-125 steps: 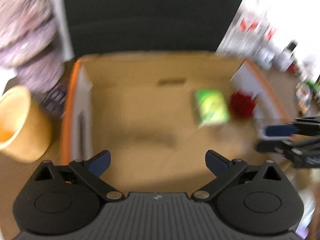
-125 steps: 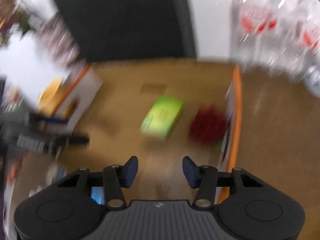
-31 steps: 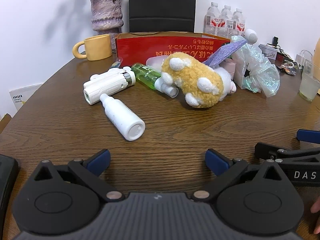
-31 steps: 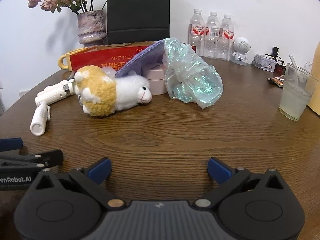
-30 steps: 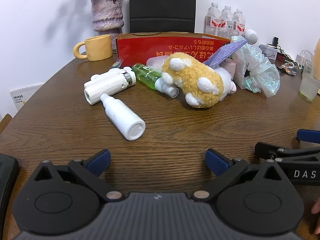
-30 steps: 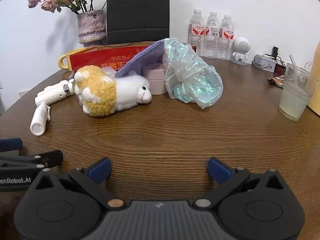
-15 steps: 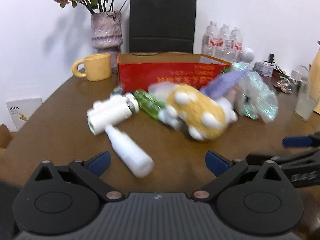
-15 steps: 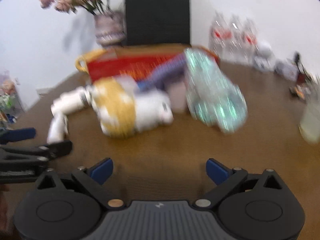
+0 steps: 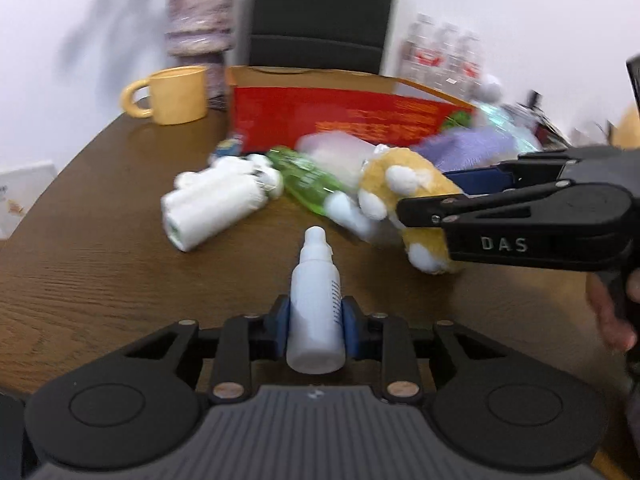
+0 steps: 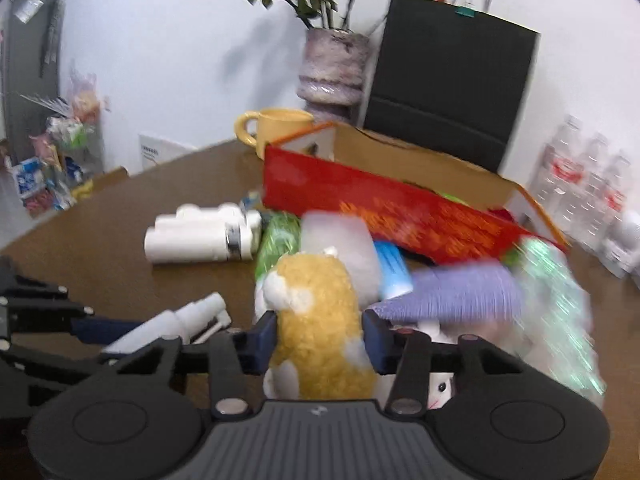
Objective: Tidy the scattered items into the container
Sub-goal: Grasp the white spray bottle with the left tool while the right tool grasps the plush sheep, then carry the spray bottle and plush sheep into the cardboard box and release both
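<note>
My left gripper [image 9: 315, 322] is shut on a small white spray bottle [image 9: 316, 312], nozzle pointing away. It also shows in the right wrist view [image 10: 176, 326]. My right gripper [image 10: 319, 338] is shut on the yellow and white plush sheep [image 10: 320, 320], seen from the side in the left wrist view [image 9: 408, 196]. The red cardboard box [image 9: 340, 118] stands open behind the pile [image 10: 400, 208]. On the table lie a white cylinder device [image 9: 216, 204], a green bottle [image 9: 308, 188], a purple cloth [image 10: 452, 292] and an iridescent bag [image 10: 560, 304].
A yellow mug [image 9: 176, 94] and a vase of dried flowers [image 10: 332, 68] stand left of the box. A black paper bag [image 10: 448, 92] stands behind it. Water bottles [image 10: 580, 176] stand at the right. The table is dark wood [image 9: 100, 264].
Both grippers moved forward from the table's near edge and closed: the left on the white spray bottle, the right on the plush sheep. Both were open a half second ago.
</note>
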Demonstrator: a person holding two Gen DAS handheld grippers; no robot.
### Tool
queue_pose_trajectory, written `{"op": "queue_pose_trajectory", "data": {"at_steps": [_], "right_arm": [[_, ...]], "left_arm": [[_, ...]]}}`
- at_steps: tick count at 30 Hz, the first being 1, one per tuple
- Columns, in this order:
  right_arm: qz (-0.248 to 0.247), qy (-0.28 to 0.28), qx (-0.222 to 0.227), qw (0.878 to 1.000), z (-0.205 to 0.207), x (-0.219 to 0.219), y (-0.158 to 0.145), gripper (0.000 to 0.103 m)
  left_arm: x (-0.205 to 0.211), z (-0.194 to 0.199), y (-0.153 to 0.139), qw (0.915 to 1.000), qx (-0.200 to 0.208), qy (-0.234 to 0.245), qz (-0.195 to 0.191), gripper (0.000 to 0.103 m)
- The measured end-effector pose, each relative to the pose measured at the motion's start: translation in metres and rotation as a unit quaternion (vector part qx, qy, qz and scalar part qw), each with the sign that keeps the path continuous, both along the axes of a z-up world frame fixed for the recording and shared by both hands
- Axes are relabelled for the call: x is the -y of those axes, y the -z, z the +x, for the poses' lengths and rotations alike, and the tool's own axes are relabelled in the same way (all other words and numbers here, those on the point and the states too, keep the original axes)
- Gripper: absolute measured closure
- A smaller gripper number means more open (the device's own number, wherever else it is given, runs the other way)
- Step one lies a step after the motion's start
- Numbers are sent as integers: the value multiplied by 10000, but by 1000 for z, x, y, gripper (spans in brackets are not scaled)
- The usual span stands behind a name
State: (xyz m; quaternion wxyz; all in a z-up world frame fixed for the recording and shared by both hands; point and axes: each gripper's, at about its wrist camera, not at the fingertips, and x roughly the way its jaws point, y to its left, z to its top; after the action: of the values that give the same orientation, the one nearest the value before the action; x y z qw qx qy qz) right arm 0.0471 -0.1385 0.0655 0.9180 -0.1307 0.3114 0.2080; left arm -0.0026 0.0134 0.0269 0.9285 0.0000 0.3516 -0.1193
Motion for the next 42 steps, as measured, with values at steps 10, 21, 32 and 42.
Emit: {"op": "queue_pose_trajectory", "data": {"at_steps": [10,21,32,42], "right_arm": [[-481,399,366,9974,-102,62,-12,20],[733,-527,-388,9952,-57,118,7,3],[751,341,-307,9961,-59,111,16,0],[802,776,-87,9937,-58,113,23,0]], "left_arm": [[32,-14,2,9971,-224,720,-70,45],[21,-19,-2,9978,-324,580,-27,72],[11,-21,-7,9966,-304,469,-609,75],[11,-15,-8,9932,-267,512,-1009,75]]}}
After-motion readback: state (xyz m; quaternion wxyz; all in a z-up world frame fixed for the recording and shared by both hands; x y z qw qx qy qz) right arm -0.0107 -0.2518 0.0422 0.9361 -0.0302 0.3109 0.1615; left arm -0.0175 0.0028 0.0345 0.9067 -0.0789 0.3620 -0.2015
